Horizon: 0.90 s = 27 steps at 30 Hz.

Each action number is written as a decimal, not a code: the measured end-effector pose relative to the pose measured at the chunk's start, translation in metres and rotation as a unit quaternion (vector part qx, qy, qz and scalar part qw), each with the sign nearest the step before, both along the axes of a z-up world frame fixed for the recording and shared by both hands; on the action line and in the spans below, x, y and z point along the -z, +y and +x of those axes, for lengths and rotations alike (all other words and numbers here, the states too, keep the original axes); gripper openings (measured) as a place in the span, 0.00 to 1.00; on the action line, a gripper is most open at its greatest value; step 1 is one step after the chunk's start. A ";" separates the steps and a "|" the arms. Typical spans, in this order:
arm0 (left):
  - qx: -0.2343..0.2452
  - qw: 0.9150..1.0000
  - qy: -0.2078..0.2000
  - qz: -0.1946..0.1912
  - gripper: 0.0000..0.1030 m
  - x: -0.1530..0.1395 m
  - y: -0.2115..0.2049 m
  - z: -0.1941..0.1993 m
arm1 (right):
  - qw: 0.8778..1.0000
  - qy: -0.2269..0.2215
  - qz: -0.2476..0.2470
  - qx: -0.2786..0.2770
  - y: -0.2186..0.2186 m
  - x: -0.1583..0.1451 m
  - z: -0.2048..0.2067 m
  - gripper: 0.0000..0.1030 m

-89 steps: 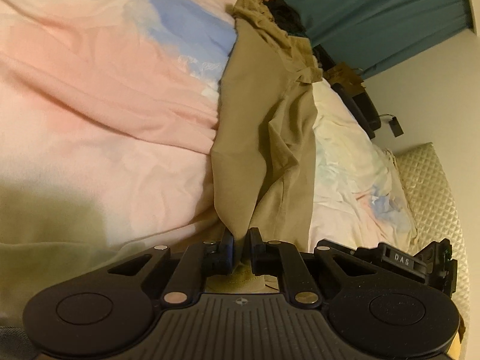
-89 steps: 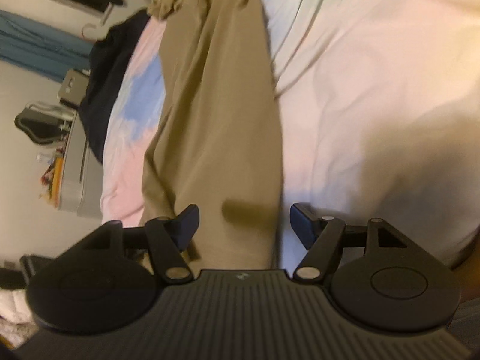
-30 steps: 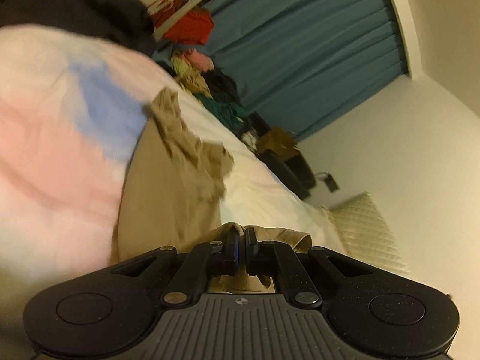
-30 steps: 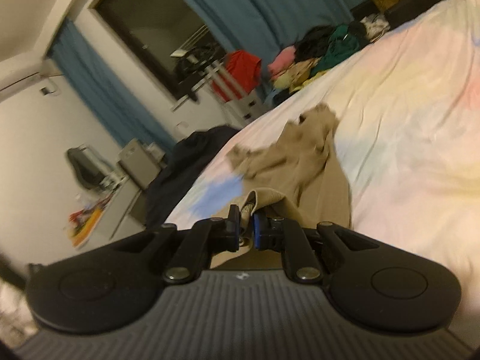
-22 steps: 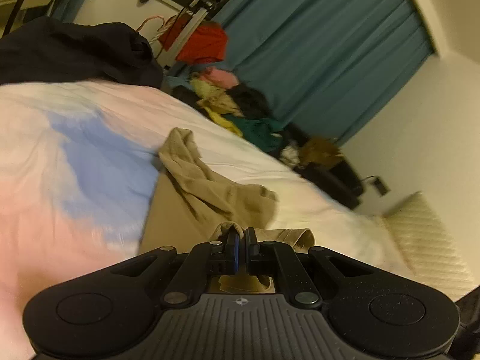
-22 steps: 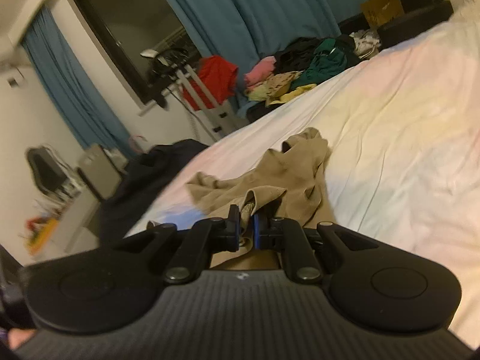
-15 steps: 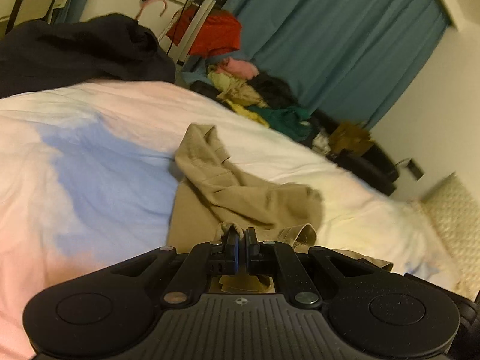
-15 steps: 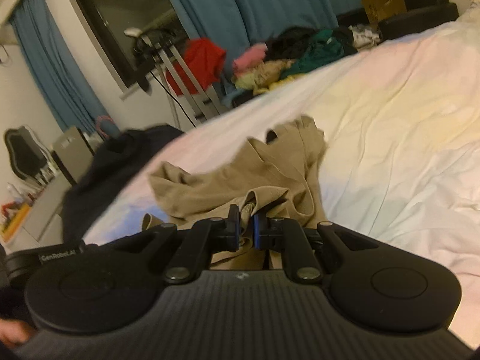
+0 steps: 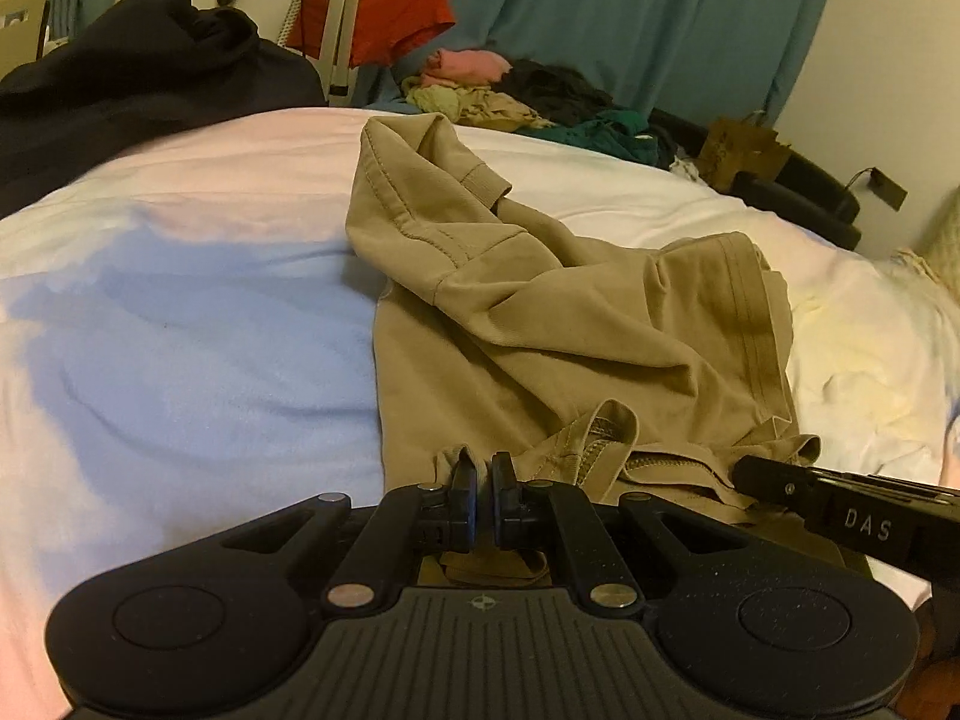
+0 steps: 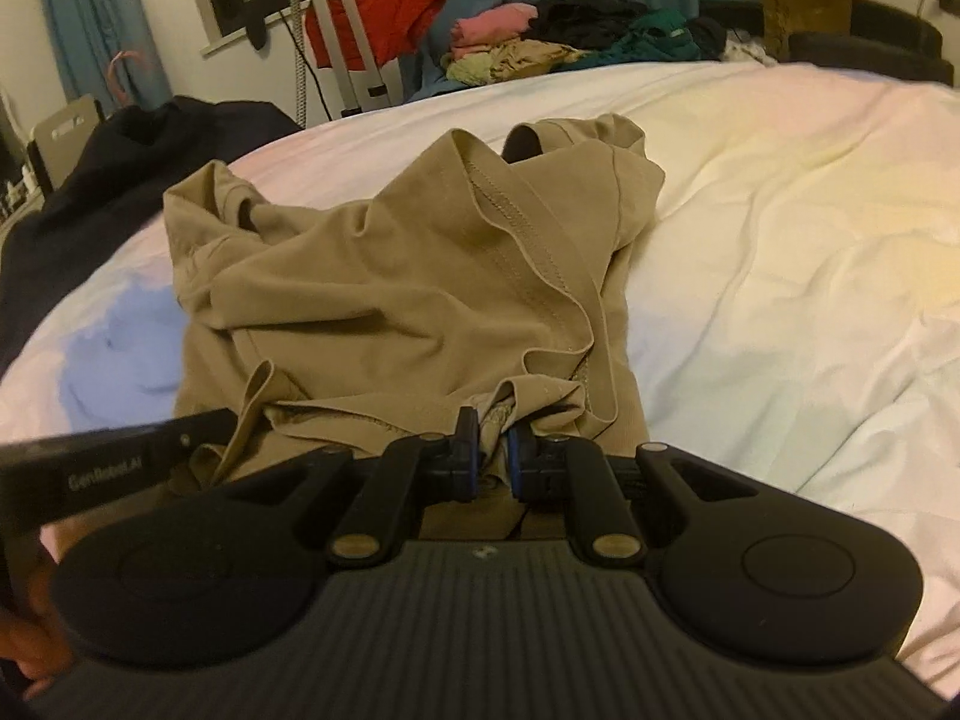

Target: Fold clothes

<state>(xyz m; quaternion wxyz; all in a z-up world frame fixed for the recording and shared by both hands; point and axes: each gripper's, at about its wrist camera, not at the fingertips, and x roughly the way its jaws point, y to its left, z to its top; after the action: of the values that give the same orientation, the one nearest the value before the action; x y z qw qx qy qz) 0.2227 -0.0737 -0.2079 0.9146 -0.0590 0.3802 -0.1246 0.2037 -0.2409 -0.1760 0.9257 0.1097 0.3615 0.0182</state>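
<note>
Your left tongs [image 9: 483,471] pinch the tan shirt's [image 9: 576,324] hem; right tongs [image 10: 493,427] grip a bunched fold of it, prob. the same hem. Shirt lies crumpled on the bed [image 9: 180,324], folded over itself, w/ both tongs side by side.

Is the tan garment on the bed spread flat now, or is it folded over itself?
Folded over, loosely. The tan garment lies doubled and bunched on the bed, with its stitched hem on top.

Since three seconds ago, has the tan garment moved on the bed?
Yes. The tan garment, then stretched long across the bedsheet, now lies doubled over itself, its near end carried toward the far end, nearer the clothes pile.
</note>
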 end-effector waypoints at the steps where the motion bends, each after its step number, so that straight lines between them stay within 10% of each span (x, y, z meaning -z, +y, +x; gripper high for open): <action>1: 0.002 1.000 -0.002 0.002 0.06 -0.001 0.001 -0.002 | 1.000 0.001 0.007 0.004 -0.001 -0.001 0.000 0.14; 4: 0.005 1.000 -0.002 0.008 0.10 -0.011 0.001 -0.010 | 1.000 0.003 0.026 0.017 -0.005 -0.005 -0.003 0.14; 7: 0.014 1.000 -0.005 -0.002 0.55 -0.024 -0.001 -0.022 | 0.999 -0.002 0.037 0.026 -0.007 -0.012 -0.013 0.20; 10: 0.014 0.998 -0.049 0.025 0.80 -0.040 -0.006 -0.046 | 0.998 -0.030 0.051 0.027 -0.011 -0.026 -0.034 0.67; 12: 0.018 0.997 -0.068 0.045 0.82 -0.049 -0.008 -0.063 | 0.995 -0.057 0.070 0.033 -0.015 -0.037 -0.051 0.89; 21: 0.022 0.998 -0.050 0.041 0.90 -0.063 0.011 -0.131 | 0.985 -0.101 0.129 0.051 -0.045 -0.080 -0.128 0.89; 27: 0.017 0.996 0.048 -0.070 0.89 -0.053 0.034 -0.163 | 0.960 -0.046 0.273 0.044 -0.062 -0.053 -0.159 0.88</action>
<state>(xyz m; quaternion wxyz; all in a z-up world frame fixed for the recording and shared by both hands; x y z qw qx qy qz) 0.0593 -0.0393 -0.1548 0.8867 -0.1222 0.4148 -0.1639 0.0451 -0.3025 -0.1231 0.8762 0.3728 0.2945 0.0805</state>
